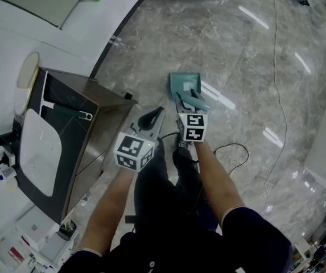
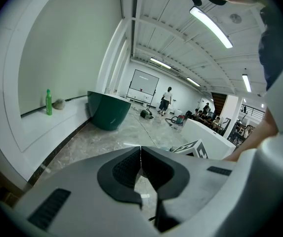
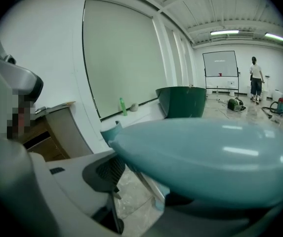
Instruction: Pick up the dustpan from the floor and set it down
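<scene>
The teal dustpan [image 1: 182, 84] looks to rest on the grey marble floor just ahead of my hands, its handle [image 1: 197, 102] rising back toward me. My right gripper [image 1: 190, 104] is open around that handle. In the right gripper view the handle [image 3: 205, 157] fills the space between the jaws, and a strip of floor shows between it and the left pad [image 3: 106, 174]. My left gripper [image 1: 153, 117] hovers to the left of the dustpan. It is shut and empty, with its tips meeting in the left gripper view [image 2: 141, 154].
A dark metal cabinet [image 1: 66, 135] stands close on the left against the curved white ledge [image 1: 15, 50]. A thin cable [image 1: 276, 95] runs over the floor on the right. A dark green tub [image 2: 109, 113] stands farther ahead. My own legs and shoes [image 1: 180, 147] are below the grippers.
</scene>
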A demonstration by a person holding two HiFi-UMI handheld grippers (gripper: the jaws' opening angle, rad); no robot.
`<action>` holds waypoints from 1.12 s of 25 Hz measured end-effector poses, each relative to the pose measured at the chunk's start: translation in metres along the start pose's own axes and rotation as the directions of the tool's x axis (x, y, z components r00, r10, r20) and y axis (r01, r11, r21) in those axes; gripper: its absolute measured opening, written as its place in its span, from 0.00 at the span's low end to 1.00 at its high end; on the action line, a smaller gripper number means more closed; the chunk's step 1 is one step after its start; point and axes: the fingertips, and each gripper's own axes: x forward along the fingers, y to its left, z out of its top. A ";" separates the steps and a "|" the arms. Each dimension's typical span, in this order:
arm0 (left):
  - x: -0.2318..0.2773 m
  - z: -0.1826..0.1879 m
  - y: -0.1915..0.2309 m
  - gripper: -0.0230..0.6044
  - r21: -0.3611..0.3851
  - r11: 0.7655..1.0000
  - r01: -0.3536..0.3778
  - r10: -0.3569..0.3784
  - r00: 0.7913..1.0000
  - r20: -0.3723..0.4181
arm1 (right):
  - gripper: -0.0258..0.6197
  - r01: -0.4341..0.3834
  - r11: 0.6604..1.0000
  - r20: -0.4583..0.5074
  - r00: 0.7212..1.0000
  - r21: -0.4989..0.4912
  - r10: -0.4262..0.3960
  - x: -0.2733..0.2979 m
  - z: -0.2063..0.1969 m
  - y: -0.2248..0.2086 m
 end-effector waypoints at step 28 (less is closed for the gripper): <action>-0.054 0.030 -0.019 0.06 -0.009 0.997 -0.081 0.082 0.992 0.100 | 0.13 -0.474 0.880 0.057 0.879 -0.015 0.474 -0.108 0.073 0.109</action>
